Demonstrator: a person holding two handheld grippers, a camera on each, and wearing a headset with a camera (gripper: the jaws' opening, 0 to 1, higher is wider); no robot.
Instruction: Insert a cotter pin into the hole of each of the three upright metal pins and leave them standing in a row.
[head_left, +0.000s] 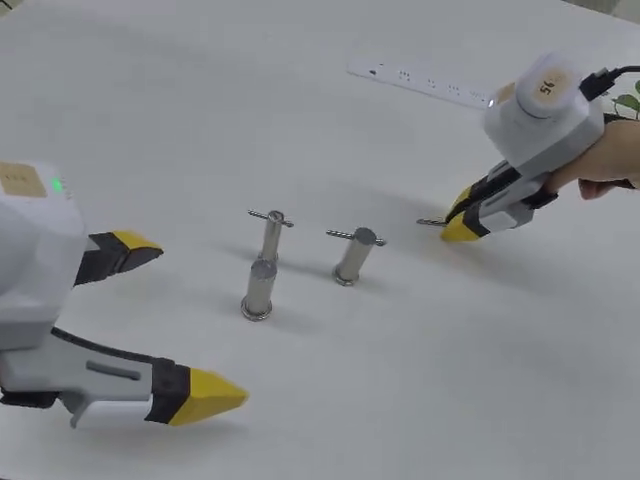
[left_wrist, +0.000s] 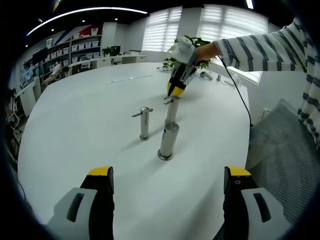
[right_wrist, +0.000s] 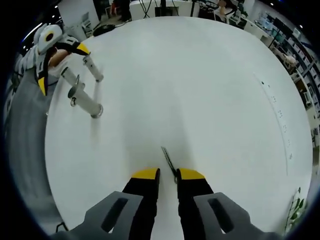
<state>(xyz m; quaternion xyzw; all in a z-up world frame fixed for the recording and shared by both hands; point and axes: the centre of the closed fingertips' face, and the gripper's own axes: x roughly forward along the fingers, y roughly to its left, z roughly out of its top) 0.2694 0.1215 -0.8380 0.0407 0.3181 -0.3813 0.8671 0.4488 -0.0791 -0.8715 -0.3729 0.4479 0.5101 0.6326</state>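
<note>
right gripper (head_left: 452, 228) is pinching the last cotter pin (right_wrist: 169, 160) low over the table (head_left: 300, 100), well apart from the row. left gripper (head_left: 197, 322) is hanging spread, gripping nothing. back metal pin (head_left: 272, 235) and side metal pin (head_left: 355, 255) are already carrying cotters. bare metal pin (head_left: 258, 290) is waiting in front. judgement: keeping the cotter level with the hole while the left gripper is steadying the bare pin.
</note>
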